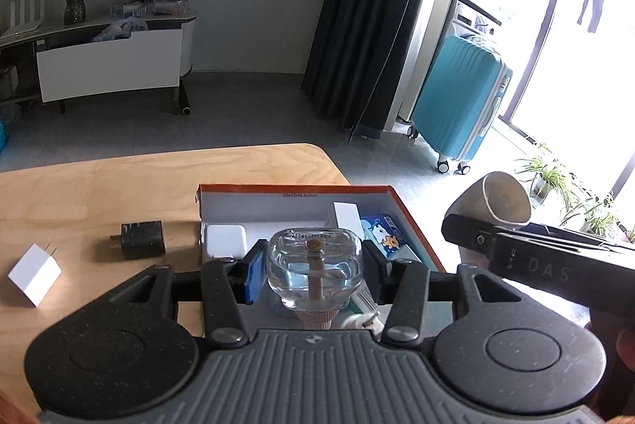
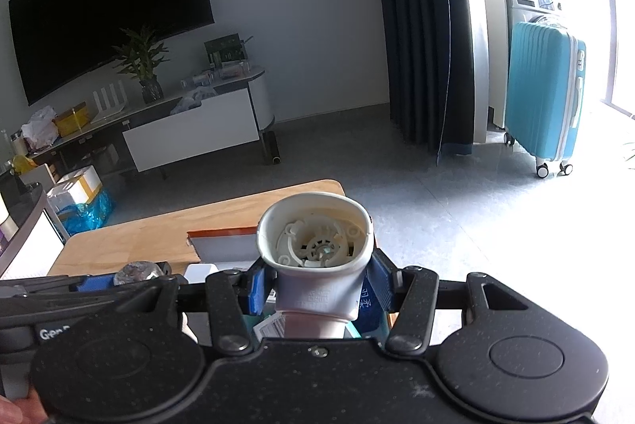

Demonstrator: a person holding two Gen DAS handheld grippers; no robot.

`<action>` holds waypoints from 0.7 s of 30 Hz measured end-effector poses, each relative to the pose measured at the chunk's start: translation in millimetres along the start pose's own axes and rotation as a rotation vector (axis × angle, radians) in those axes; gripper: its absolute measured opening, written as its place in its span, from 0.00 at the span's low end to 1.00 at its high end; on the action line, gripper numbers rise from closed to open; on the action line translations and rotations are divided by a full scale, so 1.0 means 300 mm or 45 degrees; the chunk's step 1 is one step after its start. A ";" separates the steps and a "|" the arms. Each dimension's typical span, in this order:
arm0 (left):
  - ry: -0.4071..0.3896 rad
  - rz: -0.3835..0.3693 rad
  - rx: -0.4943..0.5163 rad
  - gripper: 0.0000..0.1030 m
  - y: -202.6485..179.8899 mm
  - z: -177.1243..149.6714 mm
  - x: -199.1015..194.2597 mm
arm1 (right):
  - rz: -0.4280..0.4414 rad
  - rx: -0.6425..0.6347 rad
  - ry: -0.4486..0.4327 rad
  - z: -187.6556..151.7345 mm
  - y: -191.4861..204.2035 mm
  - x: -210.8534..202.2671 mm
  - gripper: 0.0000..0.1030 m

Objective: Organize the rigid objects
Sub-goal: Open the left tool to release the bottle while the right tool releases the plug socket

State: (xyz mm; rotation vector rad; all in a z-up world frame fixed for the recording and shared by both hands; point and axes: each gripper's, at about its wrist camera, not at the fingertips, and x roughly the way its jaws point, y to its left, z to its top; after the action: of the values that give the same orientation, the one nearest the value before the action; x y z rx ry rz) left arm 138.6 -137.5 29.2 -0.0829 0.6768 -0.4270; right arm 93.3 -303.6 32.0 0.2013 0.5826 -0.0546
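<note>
Left fingers clamping glass bottle, right fingers clamping white cap

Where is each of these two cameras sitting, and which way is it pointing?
Left wrist view: rides on the left gripper, looking forward and down along its jaws, shut on a clear glass bottle over the orange-rimmed cardboard box; the right gripper crosses its right side.
Right wrist view: rides on the right gripper, jaws shut on a white plastic funnel-shaped part; a fingertip shows bottom left.
Both share the wooden table, box and teal suitcase.
</note>
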 end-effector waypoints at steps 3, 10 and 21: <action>0.007 0.004 -0.003 0.48 0.008 0.008 0.016 | -0.006 -0.011 0.012 0.009 0.002 0.033 0.61; 0.026 0.012 -0.015 0.48 0.029 0.034 0.074 | -0.018 -0.028 0.041 0.037 0.006 0.119 0.61; 0.035 0.019 -0.040 0.48 0.053 0.085 0.147 | 0.002 -0.032 0.028 0.054 -0.008 0.211 0.68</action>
State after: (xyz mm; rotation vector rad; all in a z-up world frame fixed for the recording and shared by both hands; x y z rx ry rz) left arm 191.0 -142.8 19.7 -0.1019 0.7108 -0.4039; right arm 154.6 -308.9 10.0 0.1783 0.6045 -0.0433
